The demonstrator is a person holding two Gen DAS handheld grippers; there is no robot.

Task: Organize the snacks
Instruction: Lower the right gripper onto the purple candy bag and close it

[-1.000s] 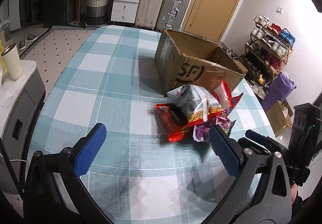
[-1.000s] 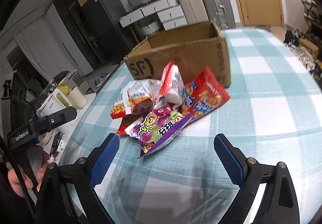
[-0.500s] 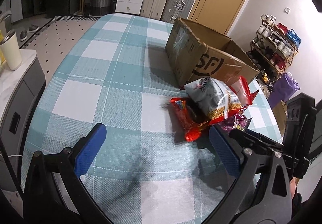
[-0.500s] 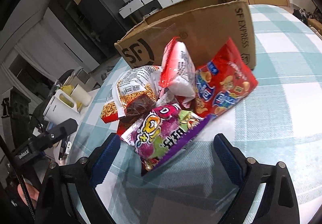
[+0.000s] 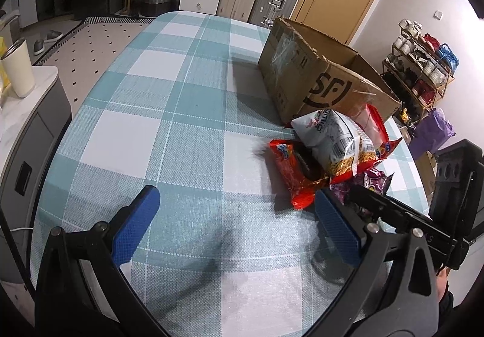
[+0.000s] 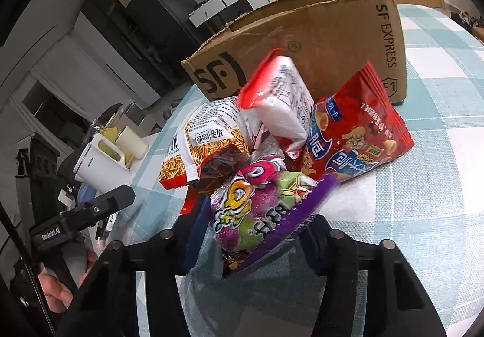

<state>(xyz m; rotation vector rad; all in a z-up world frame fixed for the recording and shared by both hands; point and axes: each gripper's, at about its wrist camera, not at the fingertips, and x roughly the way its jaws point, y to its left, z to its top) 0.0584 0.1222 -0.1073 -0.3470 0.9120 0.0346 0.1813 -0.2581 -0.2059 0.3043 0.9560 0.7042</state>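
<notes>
The right wrist view shows my right gripper [image 6: 255,234] low over the table, its jaws closing around the purple candy bag [image 6: 263,210]. The bag sits between the two fingers, and the pads seem to touch its sides already, because the wrapper is a little crumpled there. This bag is the nearest one of a small heap of snacks on the checked tablecloth [image 6: 423,216]. Behind it lies a white and orange noodle snack bag [image 6: 205,140], then a white packet with red ends [image 6: 281,101] that stands tilted, and to the right a red chip bag [image 6: 360,137] that leans toward the cardboard box [image 6: 317,43]. The box is open at the top and stands just behind the heap, touching or almost touching the red chip bag; I cannot tell which.

In the left wrist view my left gripper [image 5: 236,216] hangs over the bare cloth with its blue fingers [image 5: 133,225] wide apart and nothing between them. The heap is to the right of it, near the right finger, and a flat red packet [image 5: 290,173] lies at the bottom of the heap. A white cup [image 5: 16,70] stands on a side cabinet [image 5: 30,131], well apart from the snacks.
</notes>
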